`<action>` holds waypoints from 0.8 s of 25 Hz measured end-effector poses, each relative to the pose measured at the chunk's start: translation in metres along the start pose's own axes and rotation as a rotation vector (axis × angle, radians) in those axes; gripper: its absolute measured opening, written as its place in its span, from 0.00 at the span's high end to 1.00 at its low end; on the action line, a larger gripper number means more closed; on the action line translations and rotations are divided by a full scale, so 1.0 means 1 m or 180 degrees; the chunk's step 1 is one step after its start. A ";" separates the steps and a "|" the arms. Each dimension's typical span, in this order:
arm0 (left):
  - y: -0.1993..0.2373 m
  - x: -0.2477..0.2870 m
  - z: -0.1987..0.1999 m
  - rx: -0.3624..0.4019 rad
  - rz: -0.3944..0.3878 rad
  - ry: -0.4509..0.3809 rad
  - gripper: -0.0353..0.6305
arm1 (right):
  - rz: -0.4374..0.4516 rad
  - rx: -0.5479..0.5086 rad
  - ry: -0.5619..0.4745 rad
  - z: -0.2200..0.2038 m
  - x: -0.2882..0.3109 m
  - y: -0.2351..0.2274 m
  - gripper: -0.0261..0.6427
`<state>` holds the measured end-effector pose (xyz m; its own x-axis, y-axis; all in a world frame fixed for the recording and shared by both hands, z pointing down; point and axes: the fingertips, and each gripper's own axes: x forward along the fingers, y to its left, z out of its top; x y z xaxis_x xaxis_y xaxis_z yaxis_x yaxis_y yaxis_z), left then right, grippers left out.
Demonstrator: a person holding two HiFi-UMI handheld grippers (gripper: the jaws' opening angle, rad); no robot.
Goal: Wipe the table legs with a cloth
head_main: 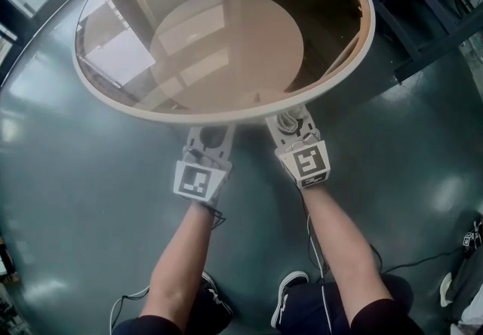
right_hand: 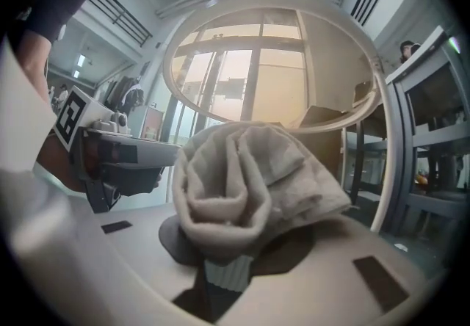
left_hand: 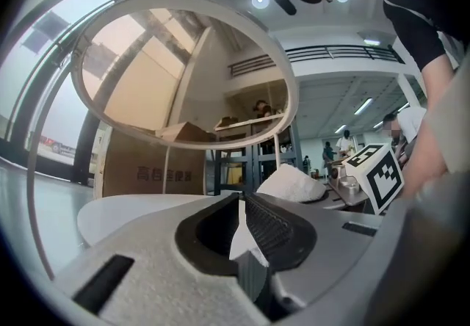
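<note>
1. This is a large industrial hall, like a workshop. A glossy dark grey-green poured floor [head_main: 68,198] spreads all round the round glass-topped desk with a pale rim [head_main: 367,32].
2. Beside the desk stand dark metal shelving racks [head_main: 426,1], and behind it is a big brown printed cardboard box [left_hand: 147,167].
3. High above the desk, a white ceiling carries long strip lights [left_hand: 363,106] and a railed upper gallery [left_hand: 345,53].
4. Tall dark-framed windows [left_hand: 33,60] rise past the desk.
5. People [left_hand: 344,145] stand well behind the desk.

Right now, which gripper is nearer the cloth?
Right. The right gripper is shut on the cloth, bunched between its jaws; the left gripper sits beside it to the left, apart from the cloth.
</note>
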<state>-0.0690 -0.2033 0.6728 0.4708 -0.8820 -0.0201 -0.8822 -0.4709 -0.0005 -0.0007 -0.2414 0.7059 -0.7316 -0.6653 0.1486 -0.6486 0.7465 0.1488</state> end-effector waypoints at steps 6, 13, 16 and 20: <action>-0.015 0.012 -0.003 -0.0066 -0.0037 -0.0035 0.91 | -0.0461 0.0049 0.0079 -0.010 -0.026 -0.053 0.83; 0.005 -0.010 0.003 -0.0067 0.0275 -0.0114 0.91 | -0.0343 0.0098 -0.0531 0.046 -0.033 -0.002 0.83; 0.029 -0.035 0.014 -0.0008 0.0569 -0.0159 0.91 | -0.0022 0.0091 -0.0850 0.076 -0.003 0.055 0.83; 0.064 -0.079 0.016 0.0043 0.0963 -0.0066 0.91 | 0.0239 0.0164 -0.0614 0.064 0.045 0.117 0.83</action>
<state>-0.1629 -0.1638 0.6588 0.1865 -0.9816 -0.0417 -0.9824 -0.1865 -0.0046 -0.1228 -0.1838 0.6678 -0.8018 -0.5967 -0.0332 -0.5969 0.7968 0.0934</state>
